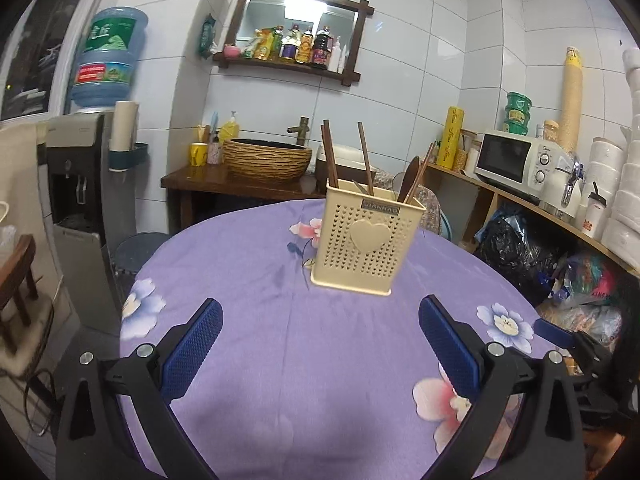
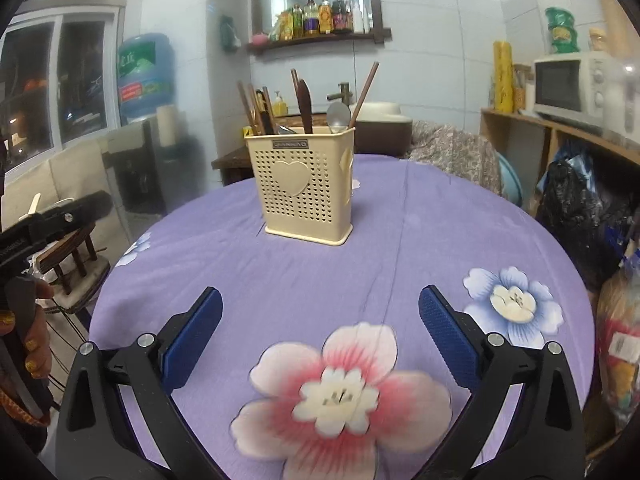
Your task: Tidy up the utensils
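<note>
Utensils, wooden chopsticks and spoons, stand upright in the cream perforated plastic holder mid-table, straight ahead of both wide-open, empty claws: left gripper, right gripper, about equally near.

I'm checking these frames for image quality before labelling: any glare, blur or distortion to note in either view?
Left wrist view: mostly sharp; the utensil holder is crisp, a ceiling light glares in the mirror, fisheye bends the wall tiles. Right wrist view: softer, with hazy blur over the water dispenser and microwave, and a blown-out light at top; the holder stays readable.
</note>
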The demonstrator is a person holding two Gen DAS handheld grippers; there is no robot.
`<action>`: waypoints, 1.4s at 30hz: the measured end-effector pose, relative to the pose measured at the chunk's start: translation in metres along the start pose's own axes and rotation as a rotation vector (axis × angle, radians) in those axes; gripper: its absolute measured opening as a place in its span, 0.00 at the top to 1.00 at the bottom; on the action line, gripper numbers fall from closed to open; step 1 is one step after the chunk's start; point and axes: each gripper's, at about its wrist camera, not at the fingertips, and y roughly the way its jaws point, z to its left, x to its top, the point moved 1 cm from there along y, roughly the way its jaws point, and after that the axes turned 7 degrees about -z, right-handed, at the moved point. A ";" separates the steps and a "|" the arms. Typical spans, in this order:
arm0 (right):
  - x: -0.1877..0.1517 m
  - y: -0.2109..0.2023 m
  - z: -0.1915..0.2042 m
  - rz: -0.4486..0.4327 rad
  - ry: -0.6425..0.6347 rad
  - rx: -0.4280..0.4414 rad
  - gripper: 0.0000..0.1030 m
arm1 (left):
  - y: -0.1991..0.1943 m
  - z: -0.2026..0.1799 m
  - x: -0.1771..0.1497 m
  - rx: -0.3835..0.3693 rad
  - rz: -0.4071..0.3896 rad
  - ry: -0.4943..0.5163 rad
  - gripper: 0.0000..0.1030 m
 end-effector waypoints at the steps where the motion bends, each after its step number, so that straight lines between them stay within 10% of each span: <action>1: -0.006 -0.016 0.007 -0.031 -0.011 -0.003 0.06 | -0.010 -0.001 -0.005 0.008 -0.016 -0.002 0.05; 13: -0.018 -0.106 0.056 -0.182 -0.102 -0.024 0.06 | -0.080 -0.012 -0.030 0.042 -0.108 0.038 0.05; 42: -0.015 -0.115 0.060 -0.187 -0.097 -0.020 0.06 | -0.098 -0.013 -0.033 0.078 -0.154 0.067 0.05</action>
